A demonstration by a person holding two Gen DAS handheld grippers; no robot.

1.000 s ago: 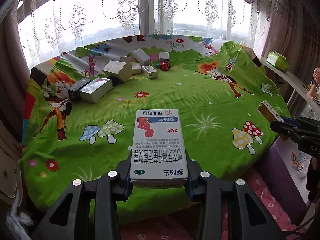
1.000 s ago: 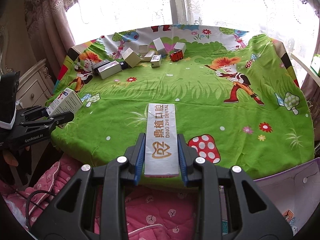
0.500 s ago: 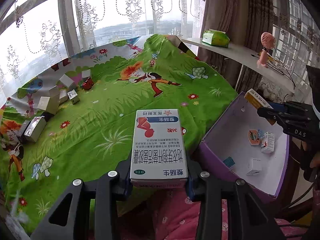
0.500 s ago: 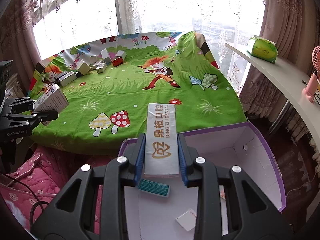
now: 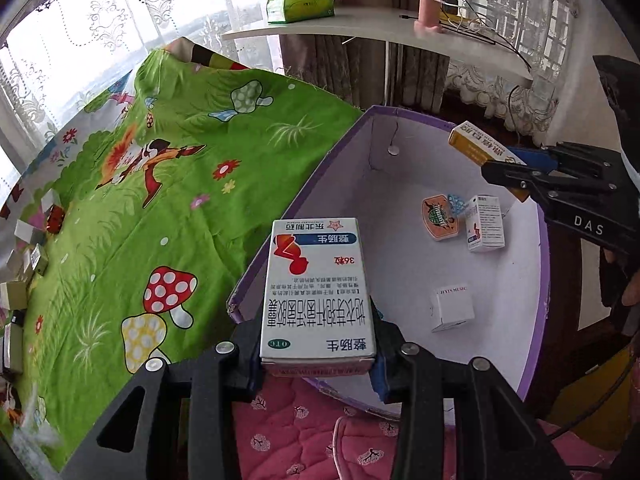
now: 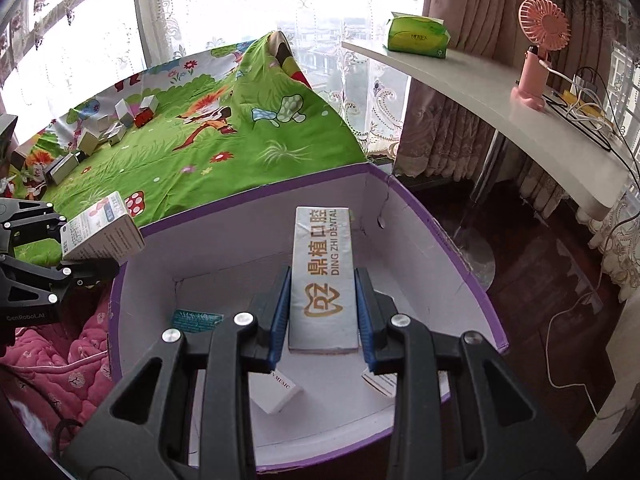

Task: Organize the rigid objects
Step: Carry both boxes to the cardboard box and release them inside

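My left gripper (image 5: 316,344) is shut on a white medicine box (image 5: 318,288) with red and blue print, held over the near left rim of the purple storage box (image 5: 304,184). My right gripper (image 6: 323,316) is shut on a long grey dental box (image 6: 323,276), held above the storage box's white inside (image 6: 224,260). Inside it lie a small white box (image 5: 452,308), a white and red carton (image 5: 485,222), an orange sticker pack (image 5: 440,218) and a teal packet (image 6: 196,320). The other gripper shows in each view, the right (image 5: 520,168) and the left (image 6: 80,248).
The green cartoon tablecloth (image 6: 208,152) covers the table left of the storage box, with several small boxes (image 6: 116,128) at its far side. A white shelf (image 6: 500,92) holds a pink fan (image 6: 538,52) and a green tissue pack (image 6: 418,36). A pink quilt (image 5: 304,432) lies below.
Both grippers have swung right from the table to the purple storage box, each still holding its box. The right one now sits over the box's inside, the left over its rim.
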